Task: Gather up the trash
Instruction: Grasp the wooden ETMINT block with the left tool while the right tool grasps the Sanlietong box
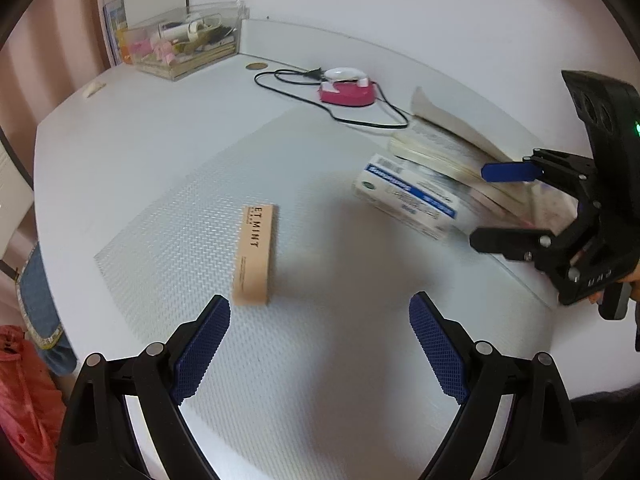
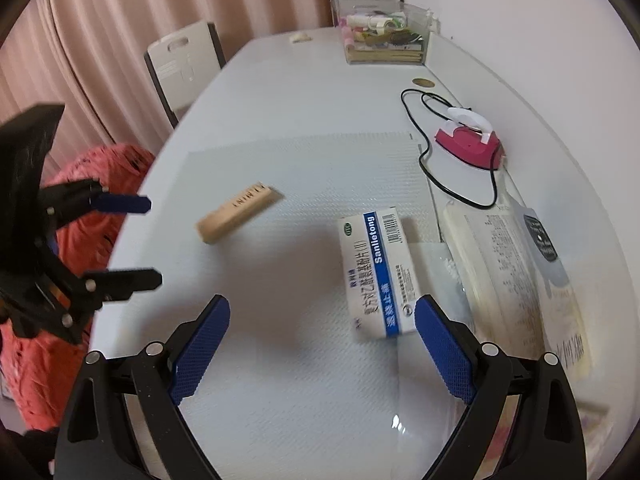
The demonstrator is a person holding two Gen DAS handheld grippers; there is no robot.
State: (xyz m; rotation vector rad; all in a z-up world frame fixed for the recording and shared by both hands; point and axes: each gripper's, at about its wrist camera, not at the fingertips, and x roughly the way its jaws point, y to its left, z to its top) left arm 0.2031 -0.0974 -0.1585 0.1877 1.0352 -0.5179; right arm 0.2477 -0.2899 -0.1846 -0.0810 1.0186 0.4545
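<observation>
A tan carton (image 1: 254, 255) printed "MINT" lies on the textured mat just ahead of my left gripper (image 1: 319, 312), which is open and empty; the carton sits by its left fingertip. The carton also shows in the right wrist view (image 2: 239, 211). A white and blue medicine box (image 2: 377, 273) lies flat just ahead of my right gripper (image 2: 322, 314), near its right finger; that gripper is open and empty. The box also shows in the left wrist view (image 1: 408, 196). My right gripper (image 1: 492, 204) is seen at the right in the left wrist view, my left gripper (image 2: 154, 240) at the left in the right wrist view.
A red mesh bag (image 2: 80, 216) hangs off the table's left edge. A pink mini iron (image 2: 472, 142) with a black cord lies toward the wall. Books (image 2: 516, 276) are stacked at the right. A clear box of clutter (image 2: 384, 36) stands at the far end, a chair (image 2: 184, 68) beyond.
</observation>
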